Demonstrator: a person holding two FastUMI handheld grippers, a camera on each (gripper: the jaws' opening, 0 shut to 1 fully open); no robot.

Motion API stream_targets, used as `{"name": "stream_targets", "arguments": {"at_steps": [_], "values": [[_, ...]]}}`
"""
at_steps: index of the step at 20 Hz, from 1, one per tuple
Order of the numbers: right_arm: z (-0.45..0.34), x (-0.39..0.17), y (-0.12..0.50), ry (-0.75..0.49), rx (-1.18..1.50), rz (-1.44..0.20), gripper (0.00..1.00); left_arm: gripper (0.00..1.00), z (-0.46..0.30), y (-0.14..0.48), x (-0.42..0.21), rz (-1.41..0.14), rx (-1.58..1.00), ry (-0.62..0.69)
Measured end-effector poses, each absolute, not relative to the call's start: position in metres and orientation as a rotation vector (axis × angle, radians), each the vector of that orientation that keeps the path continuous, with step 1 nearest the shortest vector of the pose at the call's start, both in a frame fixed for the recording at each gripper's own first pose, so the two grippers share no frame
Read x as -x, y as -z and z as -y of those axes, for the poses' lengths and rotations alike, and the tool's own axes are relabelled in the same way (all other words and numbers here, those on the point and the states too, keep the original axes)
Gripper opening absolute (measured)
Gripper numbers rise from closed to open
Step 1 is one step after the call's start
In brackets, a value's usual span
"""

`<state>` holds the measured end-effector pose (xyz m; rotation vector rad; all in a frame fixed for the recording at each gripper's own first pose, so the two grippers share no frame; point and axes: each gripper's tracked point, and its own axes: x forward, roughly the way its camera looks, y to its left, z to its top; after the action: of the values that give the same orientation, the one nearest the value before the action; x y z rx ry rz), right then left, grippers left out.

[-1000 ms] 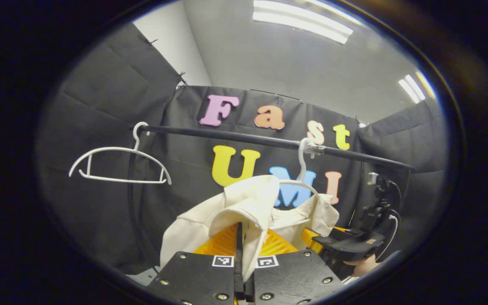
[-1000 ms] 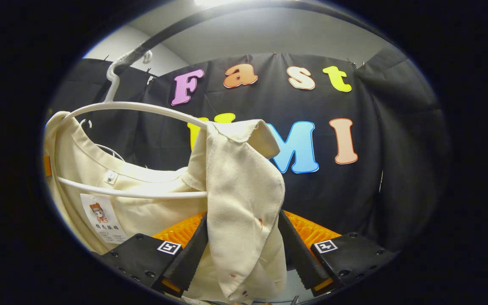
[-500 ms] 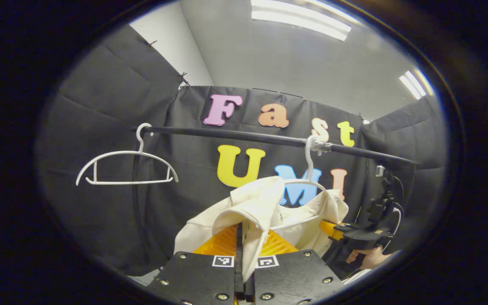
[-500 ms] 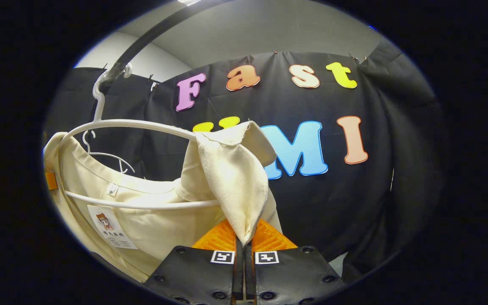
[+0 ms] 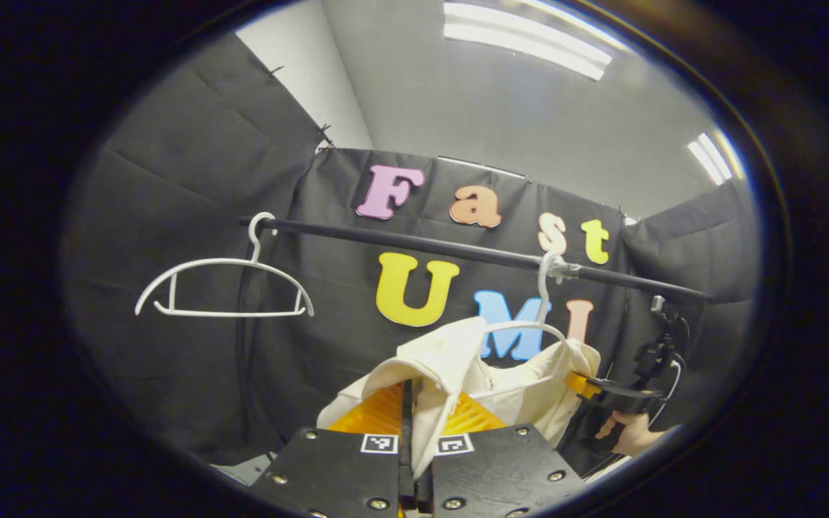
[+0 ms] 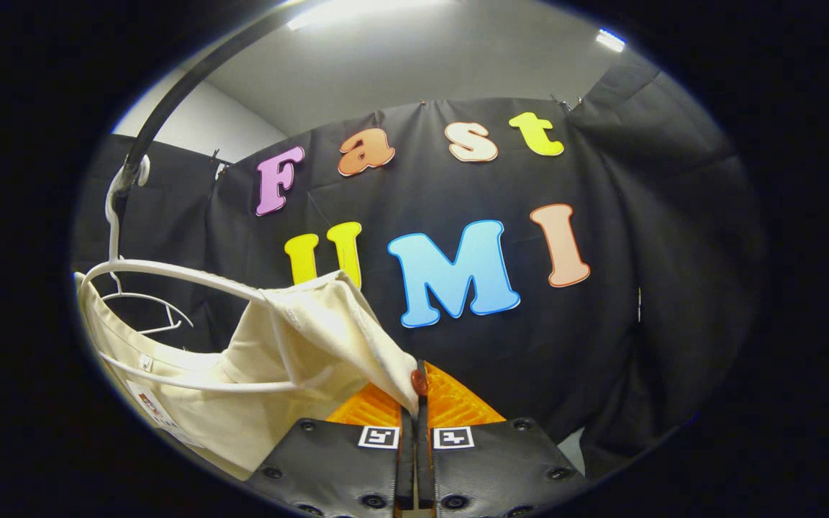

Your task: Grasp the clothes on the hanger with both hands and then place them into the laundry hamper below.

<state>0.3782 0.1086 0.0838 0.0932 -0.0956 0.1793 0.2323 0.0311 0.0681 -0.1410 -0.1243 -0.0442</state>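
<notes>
left gripper (image 5: 409, 403) fingers clenched on cream garment (image 5: 450, 360) fold as before | right gripper (image 6: 417, 403) fingers, open a second ago, now clamp its edge, pulling it off the hanger (image 6: 170, 272) | both grips set; hamper unseen | rail (image 5: 400, 237), spare hanger (image 5: 224, 288) far left

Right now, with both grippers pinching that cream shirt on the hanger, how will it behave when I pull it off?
The cream shirt is probably floppy: it folds and drapes where the right gripper pinches it. It likely weighs little, since the thin white hanger carries it. It may snag on that hanger.
</notes>
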Motion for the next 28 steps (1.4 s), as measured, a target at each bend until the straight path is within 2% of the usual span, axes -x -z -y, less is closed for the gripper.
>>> {"name": "stream_targets", "arguments": {"at_steps": [1, 6, 11, 15, 21, 22, 23, 28], "values": [[-0.104, -0.381, -0.084, -0.163, -0.095, 0.098, 0.04, 0.03, -0.032, -0.069, -0.232, 0.123, 0.151, 0.043], [-0.088, -0.395, -0.084, -0.101, -0.124, 0.092, 0.02, 0.04, -0.058, -0.085, -0.233, 0.167, 0.17, 0.062], [-0.091, -0.404, -0.077, -0.091, -0.08, 0.09, 0.04, 0.03, -0.089, -0.08, -0.238, 0.156, 0.203, 0.048], [-0.091, -0.418, -0.068, -0.085, -0.038, 0.071, 0.01, 0.04, -0.089, -0.067, -0.259, 0.119, 0.273, 0.079], [-0.088, -0.428, -0.051, -0.078, -0.006, 0.051, 0.04, 0.02, -0.103, -0.05, -0.277, 0.077, 0.344, 0.084], [-0.087, -0.427, -0.052, -0.078, -0.008, 0.054, 0.02, 0.04, -0.105, -0.048, -0.28, 0.077, 0.368, 0.085], [-0.086, -0.427, -0.053, -0.079, -0.008, 0.06, 0.03, 0.02, -0.106, -0.045, -0.281, 0.077, 0.371, 0.081], [-0.085, -0.434, -0.046, -0.087, 0.019, 0.057, 0.04, 0.03, -0.095, -0.037, -0.287, 0.051, 0.349, 0.067]]}}
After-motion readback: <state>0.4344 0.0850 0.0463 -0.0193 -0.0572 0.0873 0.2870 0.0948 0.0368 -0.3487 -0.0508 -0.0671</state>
